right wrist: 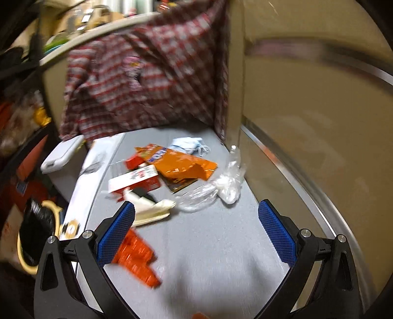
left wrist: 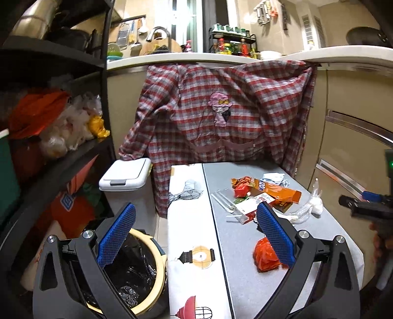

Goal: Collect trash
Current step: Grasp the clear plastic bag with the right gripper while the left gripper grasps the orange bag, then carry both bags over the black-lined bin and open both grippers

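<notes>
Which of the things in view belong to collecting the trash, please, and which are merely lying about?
For the job: orange snack wrapper, red-and-white carton, clear plastic bag, crumpled red wrapper, lined bin.

Lying about: plaid shirt, white lidded bin, patterned cloth.

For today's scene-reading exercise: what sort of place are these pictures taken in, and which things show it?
Most likely a home kitchen. A pale countertop carries a curved metal tap, metal utensils hang on the tiled wall, and a black rack of sauce bottles stands on the counter.
</notes>
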Motion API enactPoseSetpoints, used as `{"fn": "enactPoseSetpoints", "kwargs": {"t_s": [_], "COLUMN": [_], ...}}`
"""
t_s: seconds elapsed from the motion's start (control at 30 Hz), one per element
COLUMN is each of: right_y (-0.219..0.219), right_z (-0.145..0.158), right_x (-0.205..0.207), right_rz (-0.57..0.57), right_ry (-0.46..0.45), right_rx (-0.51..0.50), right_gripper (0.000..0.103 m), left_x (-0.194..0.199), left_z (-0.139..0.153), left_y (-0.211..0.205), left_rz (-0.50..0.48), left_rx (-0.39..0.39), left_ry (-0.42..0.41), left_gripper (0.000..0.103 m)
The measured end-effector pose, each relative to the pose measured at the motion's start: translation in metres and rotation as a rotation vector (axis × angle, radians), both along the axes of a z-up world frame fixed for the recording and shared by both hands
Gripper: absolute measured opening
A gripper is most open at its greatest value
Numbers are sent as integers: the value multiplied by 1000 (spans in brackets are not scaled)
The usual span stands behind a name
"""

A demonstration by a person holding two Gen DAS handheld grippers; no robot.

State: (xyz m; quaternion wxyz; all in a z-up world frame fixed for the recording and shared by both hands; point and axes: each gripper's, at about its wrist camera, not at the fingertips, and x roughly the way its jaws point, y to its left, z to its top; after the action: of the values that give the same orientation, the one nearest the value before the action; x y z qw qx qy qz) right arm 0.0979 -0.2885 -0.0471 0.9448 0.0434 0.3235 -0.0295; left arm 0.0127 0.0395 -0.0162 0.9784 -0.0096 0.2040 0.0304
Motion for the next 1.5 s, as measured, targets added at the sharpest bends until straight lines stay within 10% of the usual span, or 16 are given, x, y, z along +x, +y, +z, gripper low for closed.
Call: {"fn": "enactPoseSetpoints", "kwargs": {"t_s": [0.63,0.67,0.7,0.73,0.97,1.33,1.5], "right_y": [-30,-32,-32,-33,-27,-32,-23], "right_z": [-83,-90,-98,-102,-60,7,10], "right_x": [150,154,158,161,138,91,73], "right_rz": [-141,-144,-135,-127,-104,-87,-54], "right_ry": [132,152,189,215,99,-41,-54], "right_rx": [-36,-34,-34,-34,-53,-4,-2], "right_gripper": [87,72,34,35,7,1,1], "left_x": [48,51,55,59,69,86,94], "left_z": [-16,-18,-21,-25,-46,-102,-122], "left_y": [18,16,13,8,-29,-79,-91], "left_rz": [90,82,74,63,-110,-325,-366], "left_rx": [-14,-21,-25,-26,-57,-159,-177], "left_ry": [86,92,99,108,147,330,432], "left_gripper": [95,95,95,95,95,95,49]}}
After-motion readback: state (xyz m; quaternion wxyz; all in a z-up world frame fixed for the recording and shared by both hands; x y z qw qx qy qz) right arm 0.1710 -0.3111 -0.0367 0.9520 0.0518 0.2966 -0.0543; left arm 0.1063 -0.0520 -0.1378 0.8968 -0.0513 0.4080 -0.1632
